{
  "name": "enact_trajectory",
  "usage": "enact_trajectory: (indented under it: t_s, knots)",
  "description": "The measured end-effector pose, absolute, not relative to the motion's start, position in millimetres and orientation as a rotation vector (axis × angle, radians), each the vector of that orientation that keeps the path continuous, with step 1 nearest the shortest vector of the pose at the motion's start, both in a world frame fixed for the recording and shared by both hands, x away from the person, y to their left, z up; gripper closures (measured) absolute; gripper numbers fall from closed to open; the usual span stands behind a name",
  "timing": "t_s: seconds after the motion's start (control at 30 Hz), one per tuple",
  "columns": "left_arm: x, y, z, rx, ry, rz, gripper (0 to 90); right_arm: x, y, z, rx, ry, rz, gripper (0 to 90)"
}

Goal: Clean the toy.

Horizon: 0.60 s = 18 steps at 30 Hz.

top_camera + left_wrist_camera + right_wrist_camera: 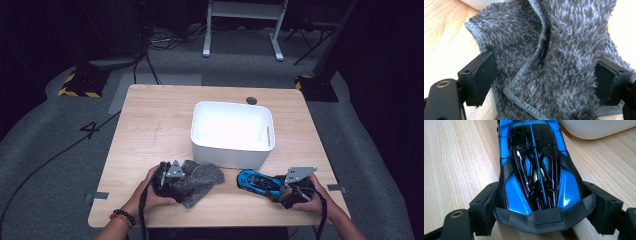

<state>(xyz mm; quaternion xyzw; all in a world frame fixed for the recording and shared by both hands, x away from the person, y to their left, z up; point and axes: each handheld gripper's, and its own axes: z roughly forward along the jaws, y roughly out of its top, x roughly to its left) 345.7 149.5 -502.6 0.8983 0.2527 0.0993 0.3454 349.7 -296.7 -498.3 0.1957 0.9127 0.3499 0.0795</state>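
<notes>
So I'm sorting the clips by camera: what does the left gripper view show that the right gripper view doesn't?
In the left gripper view: a fluffy grey cloth, bunched and folded on the table, lying between that gripper's two black jaws.

In the right gripper view: a blue and black toy car on the table, one end set between that gripper's jaws.

In both: the light wooden table and an edge of the white bin at the top of the picture.
</notes>
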Motion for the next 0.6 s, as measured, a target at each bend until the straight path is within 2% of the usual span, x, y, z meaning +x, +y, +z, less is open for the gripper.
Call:
enact_trajectory:
  t_s: [0.23, 0.6]
  knots:
    - [347, 163, -506, 2.288, 0.67, 0.272, 15.3, 347, -298, -495, 0.539, 2.739, 1.014, 24.3]
    - [349, 164, -506, 2.289, 0.669, 0.263, 15.0, 344, -296, -488, 0.501, 2.721, 0.999, 24.4]
